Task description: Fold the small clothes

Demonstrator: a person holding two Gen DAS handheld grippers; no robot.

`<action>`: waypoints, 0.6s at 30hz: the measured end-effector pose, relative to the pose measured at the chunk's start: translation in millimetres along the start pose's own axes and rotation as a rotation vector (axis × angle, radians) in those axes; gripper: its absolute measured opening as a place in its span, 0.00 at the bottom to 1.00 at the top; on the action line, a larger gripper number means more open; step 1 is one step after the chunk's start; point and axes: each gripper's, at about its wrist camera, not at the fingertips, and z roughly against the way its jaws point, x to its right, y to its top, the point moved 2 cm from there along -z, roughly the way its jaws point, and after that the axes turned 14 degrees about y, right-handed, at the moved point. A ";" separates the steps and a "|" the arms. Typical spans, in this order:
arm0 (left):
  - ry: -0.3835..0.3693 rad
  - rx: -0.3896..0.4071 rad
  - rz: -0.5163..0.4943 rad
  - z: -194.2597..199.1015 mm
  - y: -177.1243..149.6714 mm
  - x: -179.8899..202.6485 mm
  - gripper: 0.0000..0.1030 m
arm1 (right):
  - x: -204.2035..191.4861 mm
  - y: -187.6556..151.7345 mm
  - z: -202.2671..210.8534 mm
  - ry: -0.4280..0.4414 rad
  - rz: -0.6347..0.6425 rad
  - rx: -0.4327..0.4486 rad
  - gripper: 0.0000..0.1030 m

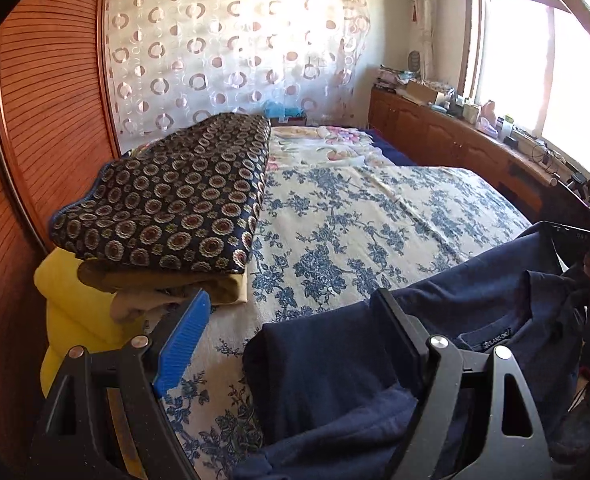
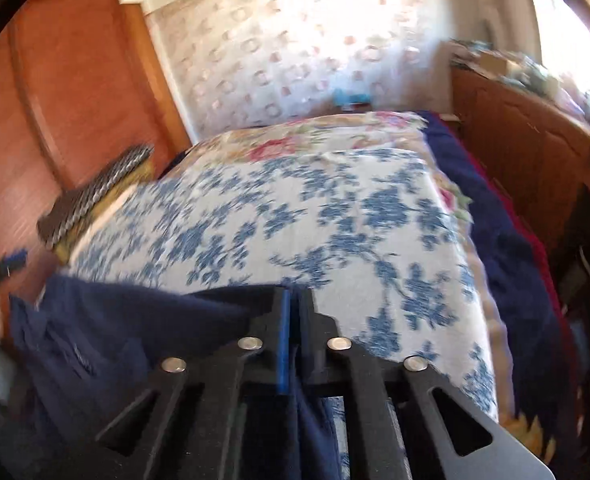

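Folding barely begun: navy shirt (image 1: 335, 380) lies bunched on bed (image 1: 375, 208), pinched by right gripper (image 2: 293, 304); left gripper (image 1: 291, 332) held wide.

place: home bedroom | bed (image 1: 375, 208) wore a blue-flowered cover | folded bedding (image 1: 175, 196) was stacked at its side | wooden wardrobe (image 1: 51, 120) stood along the left | sheer circle-patterned curtain (image 1: 231, 52) hung behind | low wooden cabinets (image 1: 435, 132), cluttered on top, ran under a sunlit window (image 1: 535, 60)
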 end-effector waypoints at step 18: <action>-0.060 -0.252 0.007 -63.5 -34.1 -7.5 0.55 | -6.0 -2.1 -40.1 -0.124 0.093 -0.122 0.51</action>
